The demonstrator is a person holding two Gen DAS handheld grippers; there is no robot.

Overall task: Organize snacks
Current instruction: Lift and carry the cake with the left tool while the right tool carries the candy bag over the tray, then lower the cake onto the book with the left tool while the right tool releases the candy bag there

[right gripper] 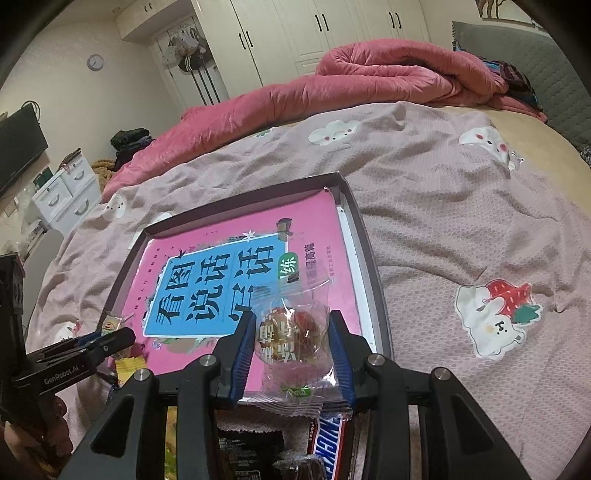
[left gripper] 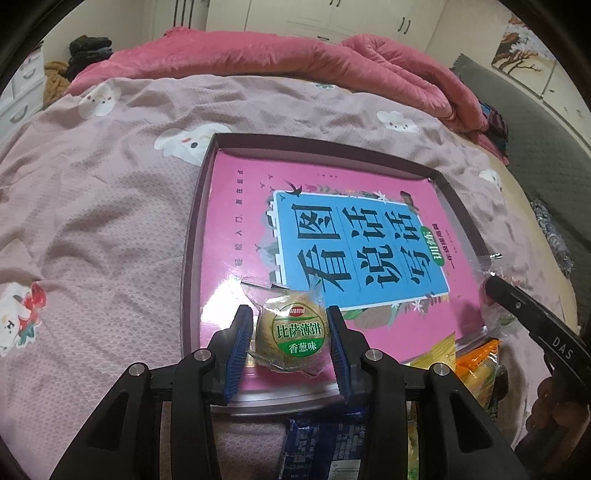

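- Left wrist view: the left gripper (left gripper: 290,341) has its jaws on either side of a round green-labelled cracker packet (left gripper: 291,332), the blue pads just at the wrapper's sides; whether they press it or merely bracket it, I cannot tell. The packet sits over the near edge of the shallow tray (left gripper: 192,236), on the pink book (left gripper: 332,229) that lines it.
- Right wrist view: the right gripper (right gripper: 291,347) has its jaws closed lightly on a clear-wrapped red snack (right gripper: 295,332), held above the tray's near edge.
- To do this step well, I judge each packet should go down flat on the book, apart from the other, then the jaws part fully before lifting, so that crinkly film does not cling and drag.
- More snacks lie at the tray's near edge: a Snickers bar (right gripper: 328,439), a yellow packet (right gripper: 127,369), a blue wrapper (left gripper: 317,446).
- The tray rests on a bed under a pink cartoon-print sheet (right gripper: 461,229); a rose quilt (right gripper: 388,70) is heaped at the far side, white wardrobes (right gripper: 314,29) beyond.
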